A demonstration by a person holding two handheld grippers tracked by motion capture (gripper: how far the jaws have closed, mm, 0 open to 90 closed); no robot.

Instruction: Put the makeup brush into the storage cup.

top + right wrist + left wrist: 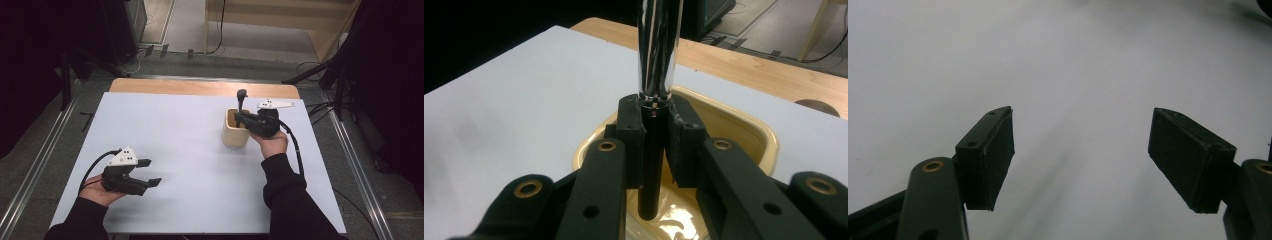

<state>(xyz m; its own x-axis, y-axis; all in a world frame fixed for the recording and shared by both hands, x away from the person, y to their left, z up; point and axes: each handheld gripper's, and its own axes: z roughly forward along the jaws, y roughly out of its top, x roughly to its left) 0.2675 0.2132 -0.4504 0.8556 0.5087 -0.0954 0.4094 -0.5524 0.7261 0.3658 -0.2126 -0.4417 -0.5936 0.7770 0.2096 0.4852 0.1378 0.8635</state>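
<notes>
A cream square holder (231,135) stands right of centre on the white table top (190,150). A slim utensil (242,101) rises upright out of it, dark-headed in the high view. In the right gripper view the utensil (658,50) has a chrome shaft above and a black lower part that reaches down inside the holder (744,122). My right gripper (239,118) hangs over the holder's right side, and its pads (631,131) press on the utensil from both sides, so the right gripper (655,135) is shut on it. My left gripper (150,172) rests near the front left, open and empty; the left gripper (1080,160) faces bare white surface.
A wooden strip (200,87) edges the table at the back. Beyond it lie floor cables (150,50) and a wooden frame (320,30). Metal rails (35,170) run along both sides of the table. A cable (295,145) trails from my right gripper along the sleeve.
</notes>
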